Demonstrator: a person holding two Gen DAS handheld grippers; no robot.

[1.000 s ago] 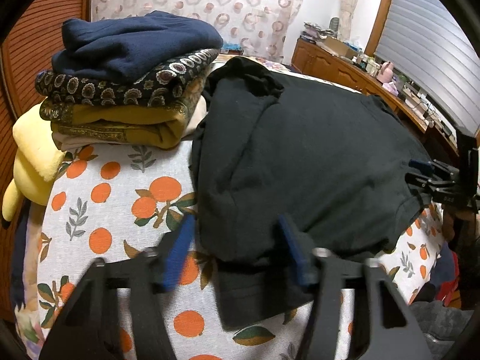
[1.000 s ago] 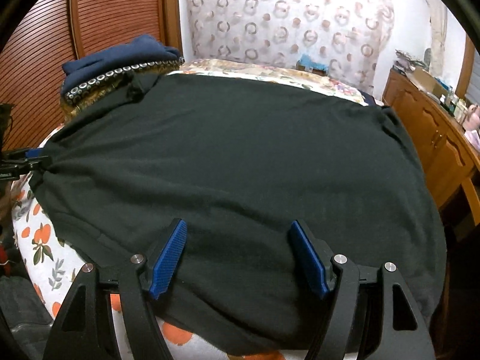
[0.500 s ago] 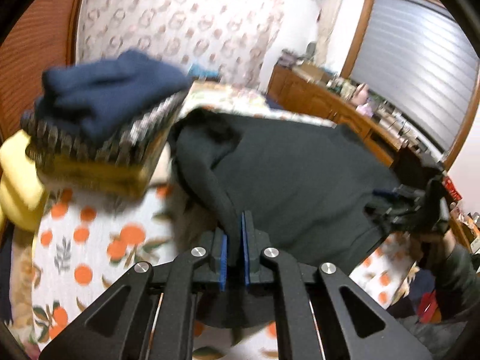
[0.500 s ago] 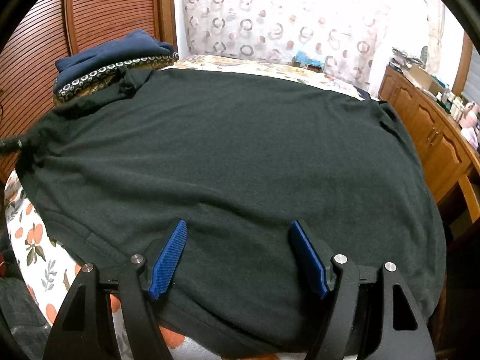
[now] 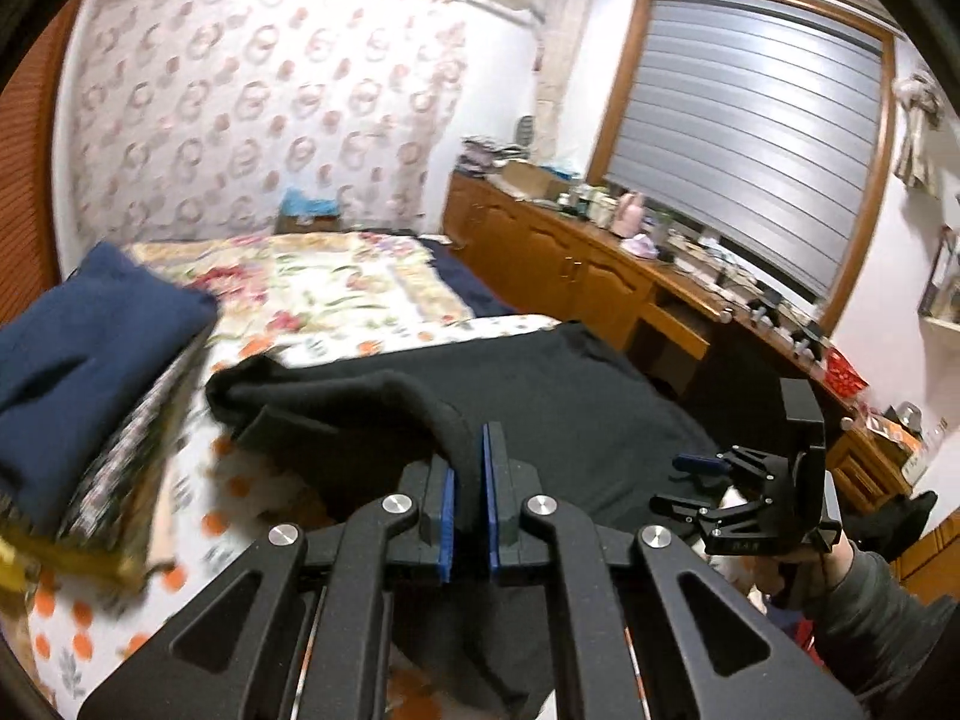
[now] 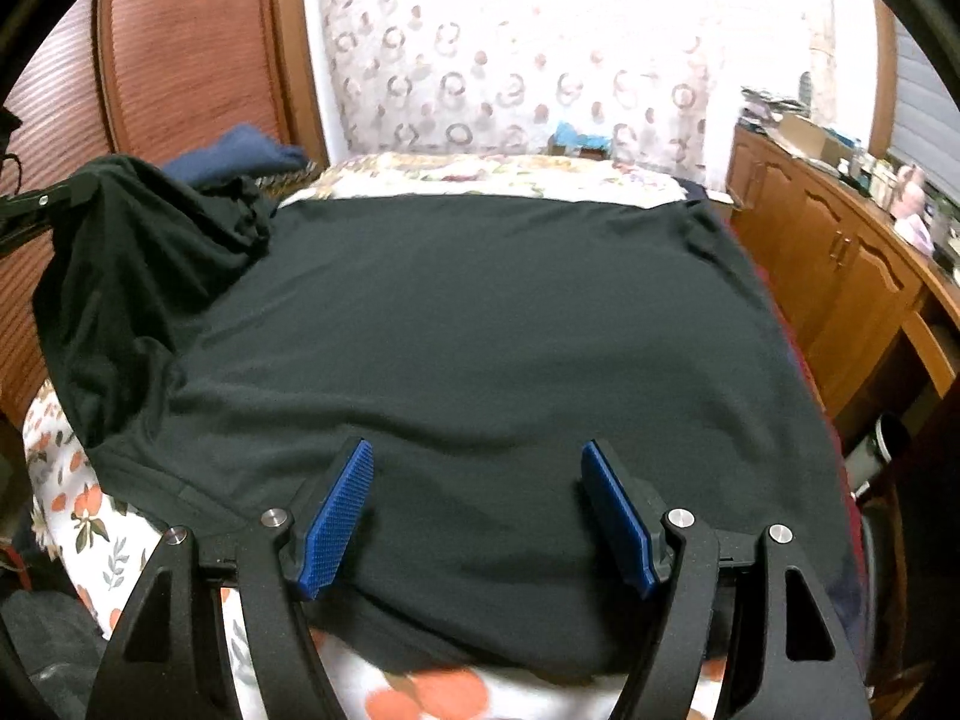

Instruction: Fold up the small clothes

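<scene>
Here, the scene line by line:

Garment: a large dark green, almost black knitted cloth lies spread flat over the bed; its near hem hangs at the bed edge and one side part is raised above the rest.

Bed: a bed with a white cover printed with oranges and green leaves; further back lies a flowered quilt.

Left gripper: the black left gripper with blue pads has its fingers pressed nearly together, and a fold of the dark cloth is pinched between them. From the right wrist view the lifted part of the cloth hangs in the air at the left edge, draped from the black tool.

Right gripper: the black right gripper with blue ribbed pads has its fingers wide apart, with nothing between them. It hovers over the near hem of the dark cloth; I cannot tell whether it touches the fabric. In the left wrist view a hand in a grey sleeve holds it.

Pile: a stack of folded clothes with a navy blue piece on top sits on the bed beside the raised part of the cloth; this side is blurred.

Background: a long wooden cabinet with small items on top stands along the wall, under a window with a grey shutter.
</scene>
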